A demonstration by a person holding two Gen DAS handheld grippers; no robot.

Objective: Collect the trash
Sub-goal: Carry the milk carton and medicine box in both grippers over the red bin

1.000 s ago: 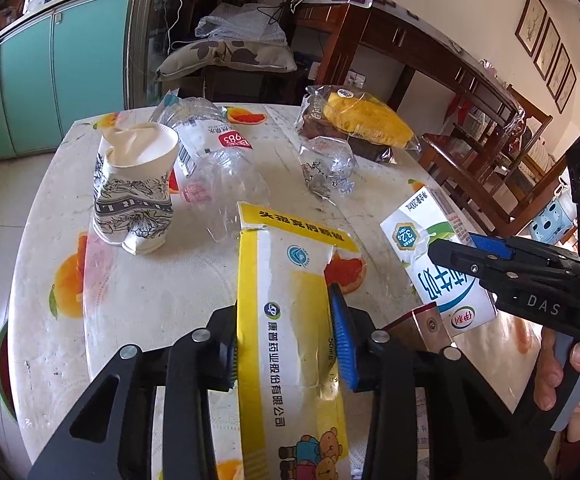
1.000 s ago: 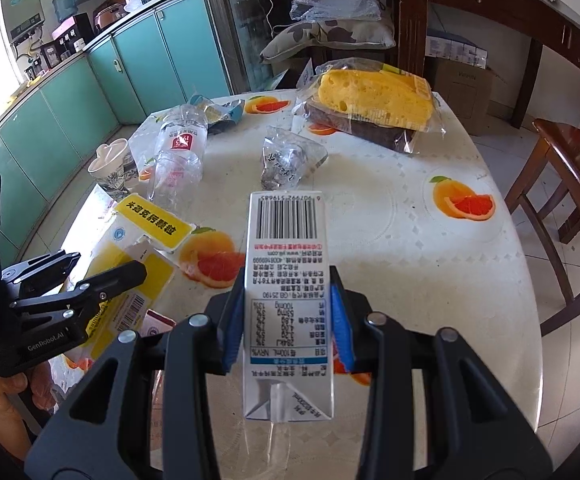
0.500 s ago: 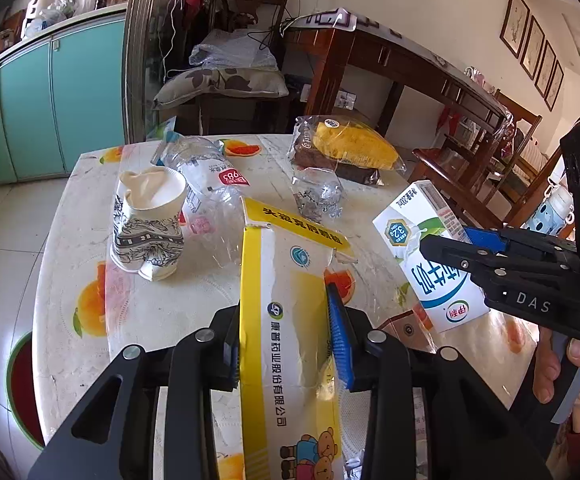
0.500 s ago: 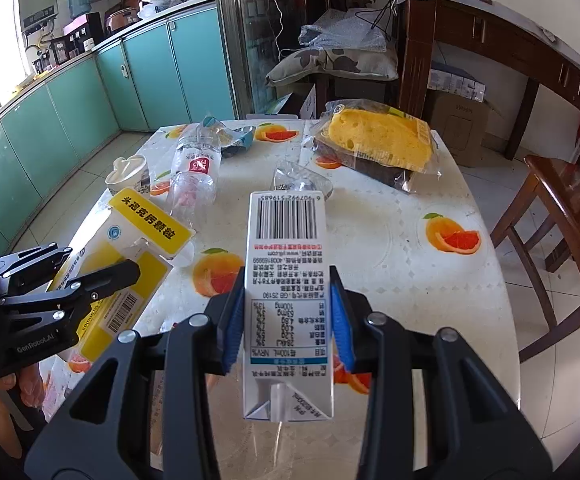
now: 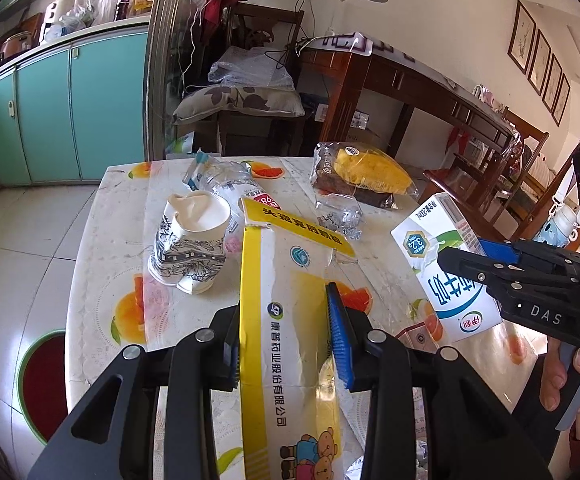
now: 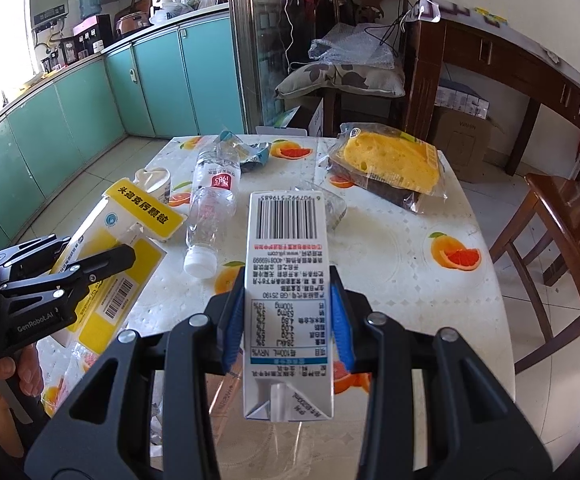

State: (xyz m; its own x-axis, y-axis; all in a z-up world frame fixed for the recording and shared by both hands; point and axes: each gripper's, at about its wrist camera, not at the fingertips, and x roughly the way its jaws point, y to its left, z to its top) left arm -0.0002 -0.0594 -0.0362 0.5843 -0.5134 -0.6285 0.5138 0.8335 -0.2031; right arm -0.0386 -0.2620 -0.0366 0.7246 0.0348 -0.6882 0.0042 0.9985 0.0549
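Note:
My left gripper [image 5: 286, 332] is shut on a torn yellow and white medicine box [image 5: 290, 320] and holds it above the table; it also shows in the right wrist view [image 6: 114, 264]. My right gripper [image 6: 288, 328] is shut on a white milk carton [image 6: 288, 296], also raised above the table, and seen in the left wrist view [image 5: 446, 268]. On the table lie a crushed paper cup [image 5: 190, 248], an empty plastic bottle [image 6: 212, 208], a crumpled clear wrapper [image 5: 340, 216] and a blue wrapper [image 6: 252, 152].
A bagged yellow cake [image 6: 390, 164] lies at the table's far right. The table [image 6: 430, 288] has an orange-print cover. A wooden chair [image 6: 562, 232] stands to the right, teal cabinets [image 6: 90, 120] to the left, a red stool [image 5: 44, 380] on the floor.
Both grippers have risen and pulled back from the table with the box and the carton still held; the table looks farther away.

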